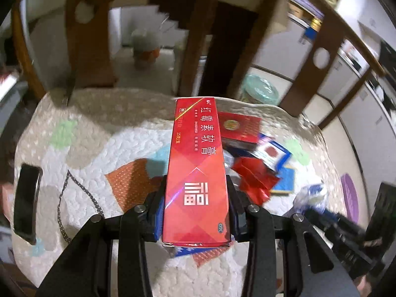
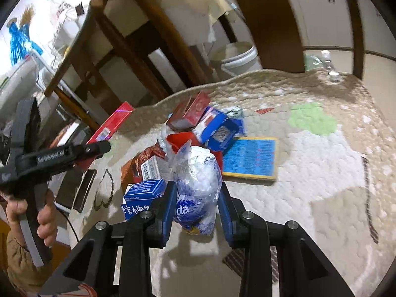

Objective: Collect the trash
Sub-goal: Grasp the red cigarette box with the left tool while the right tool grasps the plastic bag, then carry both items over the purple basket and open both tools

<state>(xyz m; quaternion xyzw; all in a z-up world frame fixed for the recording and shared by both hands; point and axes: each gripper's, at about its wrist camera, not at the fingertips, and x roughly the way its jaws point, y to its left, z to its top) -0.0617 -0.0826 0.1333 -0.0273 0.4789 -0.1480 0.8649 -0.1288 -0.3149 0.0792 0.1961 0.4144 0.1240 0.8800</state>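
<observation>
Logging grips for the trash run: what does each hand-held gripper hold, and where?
Left hand-held gripper: long red box, near end. Right hand-held gripper: crumpled plastic bag, sides.

We are in a home, in what looks like a dining area. A table covered with a quilted cloth [image 2: 321, 163] in pastel patches fills the near ground, and wooden dining chairs [image 1: 198, 49] with cut-out backs stand at its far side. Beyond the chairs we see a pale tiled floor with a white bucket [image 2: 238, 57] on it, and a lidded jar [image 1: 258, 90] at the far right. A black phone [image 1: 26, 199] lies on the left of the table. Crumpled household packaging [image 2: 198, 133] clutters the middle of the cloth.
</observation>
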